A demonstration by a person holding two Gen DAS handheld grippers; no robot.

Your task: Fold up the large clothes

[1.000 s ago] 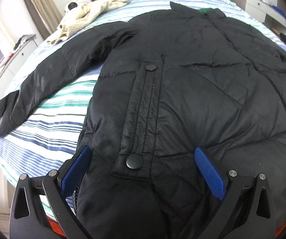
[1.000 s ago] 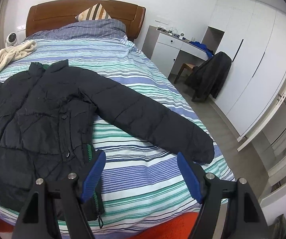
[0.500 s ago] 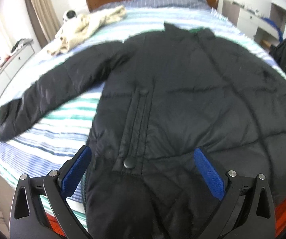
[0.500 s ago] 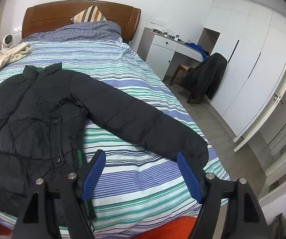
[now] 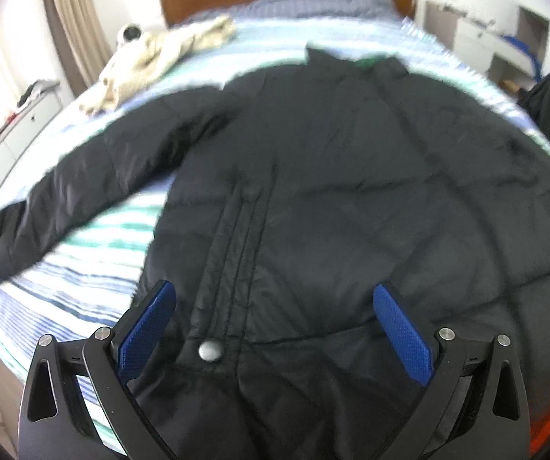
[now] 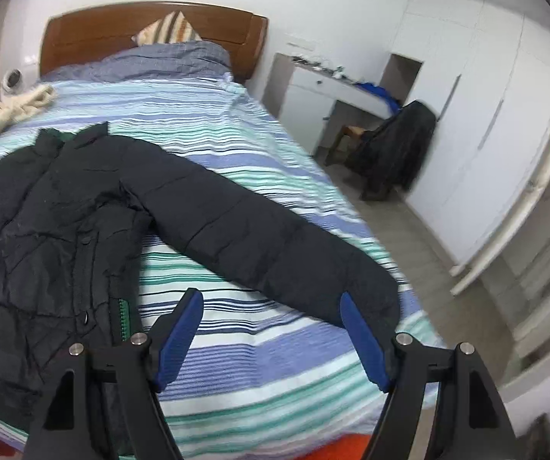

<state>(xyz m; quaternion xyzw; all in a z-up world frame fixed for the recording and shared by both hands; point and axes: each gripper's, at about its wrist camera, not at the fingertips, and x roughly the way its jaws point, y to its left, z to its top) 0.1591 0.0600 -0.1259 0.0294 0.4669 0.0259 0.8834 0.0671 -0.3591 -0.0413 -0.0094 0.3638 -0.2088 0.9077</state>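
Observation:
A large black puffer jacket (image 5: 344, 199) lies flat, front up, on a striped bed (image 5: 94, 268), both sleeves spread out. My left gripper (image 5: 275, 306) is open and empty, above the jacket's lower front near a silver snap button (image 5: 209, 350). In the right wrist view the jacket (image 6: 52, 222) fills the left side and its right sleeve (image 6: 259, 237) runs toward the bed's right edge. My right gripper (image 6: 271, 326) is open and empty, above the striped sheet (image 6: 259, 364) just short of the sleeve cuff (image 6: 371, 291).
A cream towel (image 5: 152, 53) and a small white camera (image 5: 131, 32) lie at the bed's far left. A wooden headboard (image 6: 152, 34) and pillows stand at the back. A white desk (image 6: 325, 92), a chair draped with dark clothing (image 6: 397, 149) and white wardrobes (image 6: 505, 115) stand to the right.
Both grippers have drawn back and up from the jacket, so more of the room shows. The right view has swung slightly right toward the sleeve cuff. Both jaws stayed open.

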